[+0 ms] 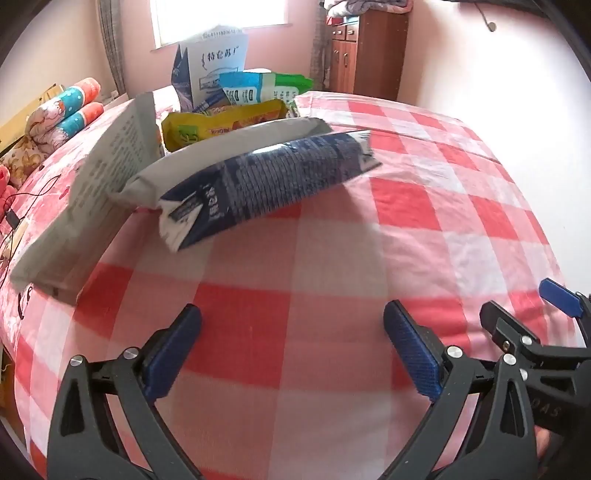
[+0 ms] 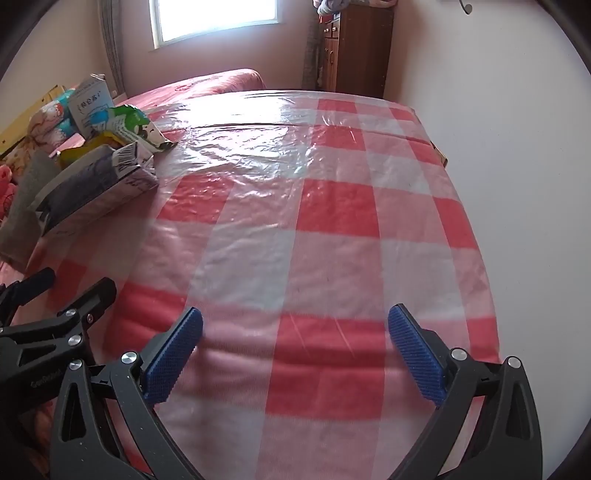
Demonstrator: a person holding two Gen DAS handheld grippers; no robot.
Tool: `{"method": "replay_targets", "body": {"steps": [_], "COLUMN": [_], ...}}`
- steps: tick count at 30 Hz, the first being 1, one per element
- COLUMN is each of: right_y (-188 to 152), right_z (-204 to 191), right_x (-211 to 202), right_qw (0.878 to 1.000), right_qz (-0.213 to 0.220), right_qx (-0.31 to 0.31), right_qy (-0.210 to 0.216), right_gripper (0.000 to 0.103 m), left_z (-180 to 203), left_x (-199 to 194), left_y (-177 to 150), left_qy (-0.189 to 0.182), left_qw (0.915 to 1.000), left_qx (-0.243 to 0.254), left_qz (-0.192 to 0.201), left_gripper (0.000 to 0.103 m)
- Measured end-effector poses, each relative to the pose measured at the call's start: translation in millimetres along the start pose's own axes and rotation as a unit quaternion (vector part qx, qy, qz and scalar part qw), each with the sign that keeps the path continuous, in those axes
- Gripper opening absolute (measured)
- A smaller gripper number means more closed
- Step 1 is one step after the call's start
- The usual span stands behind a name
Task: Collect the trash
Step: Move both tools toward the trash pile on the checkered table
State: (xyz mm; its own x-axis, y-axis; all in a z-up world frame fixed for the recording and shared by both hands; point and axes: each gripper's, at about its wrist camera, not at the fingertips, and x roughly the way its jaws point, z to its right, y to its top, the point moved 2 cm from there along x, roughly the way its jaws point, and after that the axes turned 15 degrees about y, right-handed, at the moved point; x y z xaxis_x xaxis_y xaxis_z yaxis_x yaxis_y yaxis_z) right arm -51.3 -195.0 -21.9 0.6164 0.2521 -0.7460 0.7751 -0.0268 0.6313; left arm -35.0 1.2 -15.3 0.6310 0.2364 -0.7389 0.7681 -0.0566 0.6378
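Observation:
A pile of empty packaging lies on the red-and-white checked cover [image 1: 332, 258]. Nearest in the left wrist view is a dark blue and white carton [image 1: 266, 181] on its side, with a grey box [image 1: 88, 192] to its left and a yellow wrapper [image 1: 221, 123] behind. Farther back stand a white paper bag [image 1: 218, 66] and a blue-green packet [image 1: 258, 86]. My left gripper [image 1: 291, 354] is open, empty, short of the blue carton. My right gripper [image 2: 295, 354] is open over bare cover; the pile, with its carton [image 2: 88, 188], sits far left of it. Each gripper shows at the other view's edge.
A clear plastic sheet [image 2: 277, 147] covers the checked cloth. Rolled blankets [image 1: 66, 114] and a black cable [image 1: 22, 206] lie at the left. A brown wooden cabinet [image 1: 365, 51] stands in the far corner beside a window [image 2: 214, 18]. A white wall [image 2: 517, 147] runs along the right edge.

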Motion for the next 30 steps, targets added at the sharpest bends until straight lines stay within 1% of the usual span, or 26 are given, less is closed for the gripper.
{"method": "replay_targets", "body": {"steps": [2, 3, 8, 9, 14, 16, 18, 22, 26, 30], "right_y": [-1.9, -2.9, -6.9, -1.3, 4.7, 7.3, 12.8, 15.2, 14.6, 11.4], "right_z": [0.5, -1.7, -14.1, -12.4, -29.6, -37.2, -39.4, -50.1, -54.3, -58.7], "right_x": [-4.8, -8.9, -53.9, -56.5, -100.0, -118.7, -122.8, -147.2, -161.9, -171.2], "right_qw": [1.000, 1.000, 0.998, 0.998, 0.993, 0.991, 0.989, 0.984, 0.981, 0.978], "right_qz": [0.001, 0.004, 0.054, 0.060, 0.110, 0.128, 0.139, 0.169, 0.185, 0.197], "right_qx": [-0.003, -0.006, -0.020, -0.022, -0.036, -0.041, -0.044, -0.052, -0.056, -0.059], "right_qy": [-0.009, -0.012, -0.012, -0.010, -0.006, -0.011, -0.013, -0.017, -0.016, -0.015], "right_gripper": [0.099, 0.099, 0.099, 0.099, 0.099, 0.099, 0.099, 0.099, 0.099, 0.099], "left_z": [-3.1, 1.3, 0.0, -1.7, -10.8, -22.8, -31.7, -51.3, -69.4, -79.5], "left_x": [-11.5, -13.4, -40.8, -49.1, -84.6, -96.4, -108.2, -131.1, -146.2, -155.5], "left_y": [-7.4, -6.4, -10.2, -11.6, -14.6, -13.2, -13.3, -13.1, -13.1, -12.1], "left_qy": [-0.006, -0.007, -0.010, -0.009, -0.005, -0.002, 0.001, 0.007, 0.011, 0.009], "left_qw": [0.9999, 0.9999, 0.9990, 0.9985, 0.9956, 0.9943, 0.9930, 0.9897, 0.9871, 0.9857], "left_qx": [0.001, 0.005, 0.010, 0.011, 0.012, 0.009, 0.004, -0.011, -0.026, -0.036], "left_qz": [0.009, 0.010, 0.043, 0.052, 0.093, 0.107, 0.118, 0.142, 0.158, 0.164], "left_gripper": [0.099, 0.099, 0.099, 0.099, 0.099, 0.099, 0.099, 0.099, 0.099, 0.099]}}
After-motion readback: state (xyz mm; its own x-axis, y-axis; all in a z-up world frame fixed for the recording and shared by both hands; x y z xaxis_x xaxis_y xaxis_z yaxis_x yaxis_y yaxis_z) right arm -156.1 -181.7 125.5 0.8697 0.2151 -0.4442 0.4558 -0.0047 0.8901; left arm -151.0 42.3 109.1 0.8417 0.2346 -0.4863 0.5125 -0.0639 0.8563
